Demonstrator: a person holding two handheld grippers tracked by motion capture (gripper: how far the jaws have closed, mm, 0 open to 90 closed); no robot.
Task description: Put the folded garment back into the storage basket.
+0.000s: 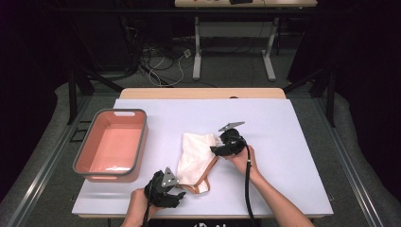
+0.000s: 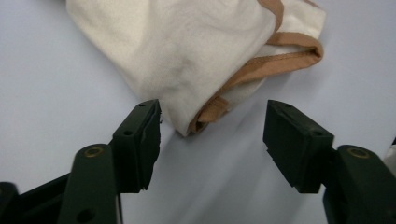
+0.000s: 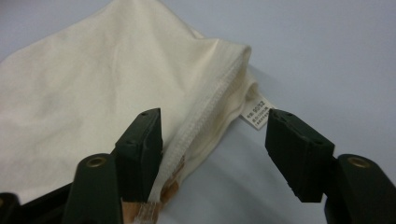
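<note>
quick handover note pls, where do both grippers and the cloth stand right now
Left gripper: open, jaws either side of the tan-trimmed corner of the cream garment, not closed on it.
Right gripper: open at the stitched hem beside the white label, left jaw over the fabric.
Garment lies crumpled mid-table; pink bin stands at left.
Done: both grippers positioned.
Left: probably grasp both ends and handle the garment.
</note>
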